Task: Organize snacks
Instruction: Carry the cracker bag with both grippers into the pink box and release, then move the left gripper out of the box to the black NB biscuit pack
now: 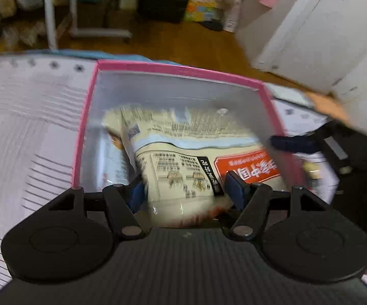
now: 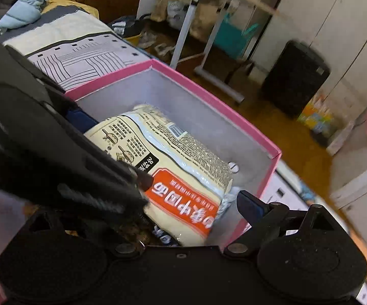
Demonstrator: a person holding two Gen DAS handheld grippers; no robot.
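Left gripper [image 1: 184, 190]: its fingers are clamped on the near end of a cream snack bag [image 1: 196, 162], one blue pad on each side of the pack, the tool tipped down into the box.
Right gripper [image 2: 193, 203]: its fingers stand wide apart and hold nothing; only the right-hand finger [image 2: 249, 207] shows clearly, just beside the bag's edge inside the box, while the other is hidden behind the left tool, which crosses this view.
Snack bag: lies inside the pink box [image 1: 86, 127], label side up with an orange-red panel [image 2: 183, 203] toward the near end; in the right wrist view it slopes, its far end down on the box floor, its near end raised in the grip.
Other contents: a second pale packet [image 1: 112, 152] rests against the box's left wall, partly under the held bag; what else lies beneath is too hidden to tell.
Box: open-topped, grey inside, and sits on a bed [image 2: 86, 58] with a line-patterned cover.
Done so far: at least one packet is in the box, and the held bag is almost placed.
Left to do: judging from this, release the bag so it settles flat; whether more snacks wait outside the box cannot be seen.
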